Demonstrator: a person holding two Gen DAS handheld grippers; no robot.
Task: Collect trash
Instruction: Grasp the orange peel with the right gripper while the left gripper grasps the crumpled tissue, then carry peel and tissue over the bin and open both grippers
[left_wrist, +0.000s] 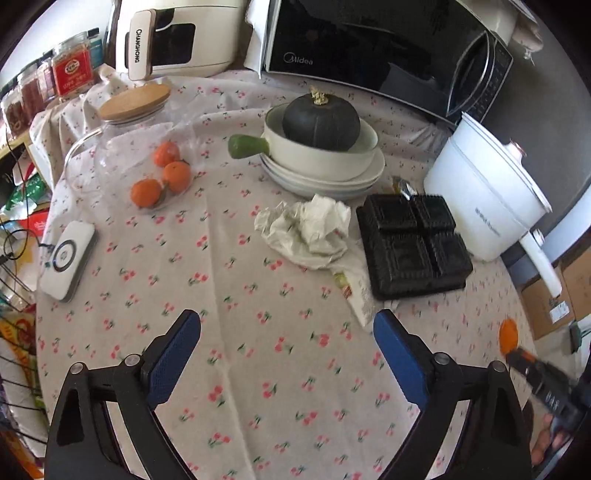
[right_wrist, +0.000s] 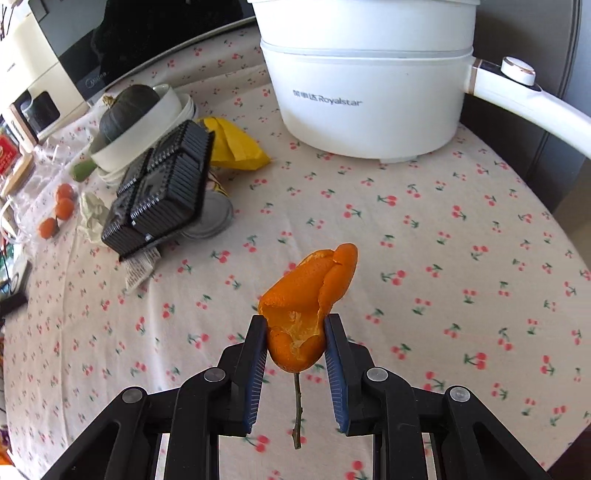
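My right gripper is shut on an orange peel with a thin stem hanging below, held above the cherry-print tablecloth. The peel and right gripper also show in the left wrist view at the far right. My left gripper is open and empty above the cloth. A crumpled white tissue lies ahead of it, beside a black plastic tray that rests on a printed wrapper. In the right wrist view the tray leans on a can, with a yellow wrapper behind.
A white electric pot stands at the right, also close ahead in the right wrist view. Stacked bowls holding a dark squash, a glass jar with oranges, a white charger, a microwave and an air fryer ring the table.
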